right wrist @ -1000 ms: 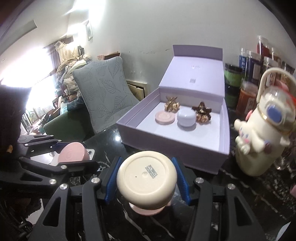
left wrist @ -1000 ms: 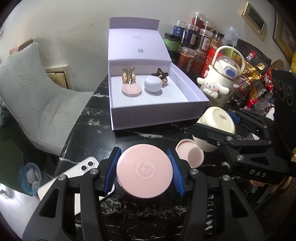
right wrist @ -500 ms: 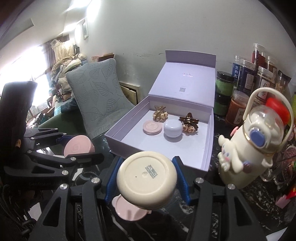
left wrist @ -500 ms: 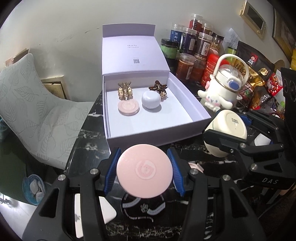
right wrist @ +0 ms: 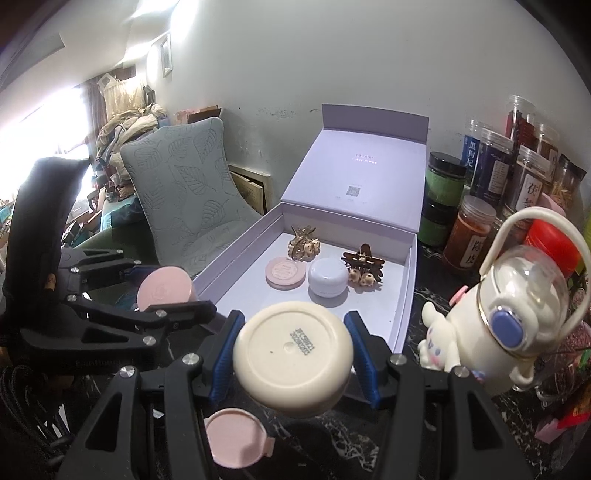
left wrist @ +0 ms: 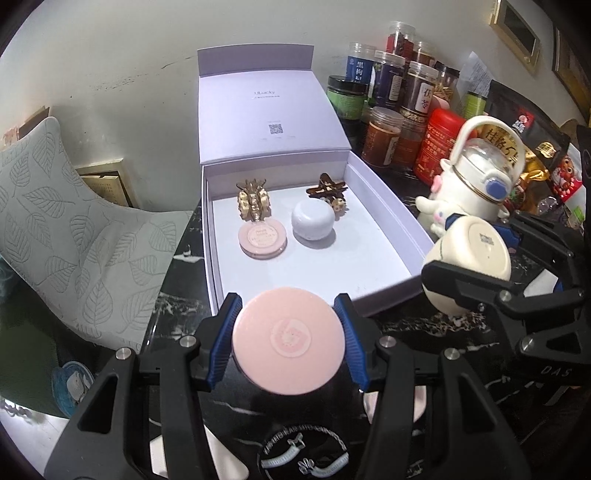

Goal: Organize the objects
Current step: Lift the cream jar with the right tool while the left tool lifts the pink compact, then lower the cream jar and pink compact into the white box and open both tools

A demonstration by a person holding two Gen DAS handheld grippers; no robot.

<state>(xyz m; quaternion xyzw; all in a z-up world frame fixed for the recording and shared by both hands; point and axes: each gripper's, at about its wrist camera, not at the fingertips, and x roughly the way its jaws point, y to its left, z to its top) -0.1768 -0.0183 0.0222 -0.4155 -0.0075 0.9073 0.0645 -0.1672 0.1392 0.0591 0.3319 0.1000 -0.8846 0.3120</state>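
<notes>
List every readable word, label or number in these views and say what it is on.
"DAS": right gripper, on its black frame.
"ULucky", roughly: box lid; QR code and small print below unreadable.
"茯苓": dark jar.
"黑枸杞": blue-labelled jar.
Cream jar base stamp: digits too blurred.

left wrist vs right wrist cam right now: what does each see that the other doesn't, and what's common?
Left wrist only: black bottle cap with white ring print low between the arms, a picture frame top right.
Right wrist only: bright window with piled clutter, open pink lid on the table.
Both: lavender box holding two hair claws, a pink compact and a white jar; left hand-held gripper shut on the pink round case; right hand-held gripper shut on the cream jar; cartoon dog bottle.
</notes>
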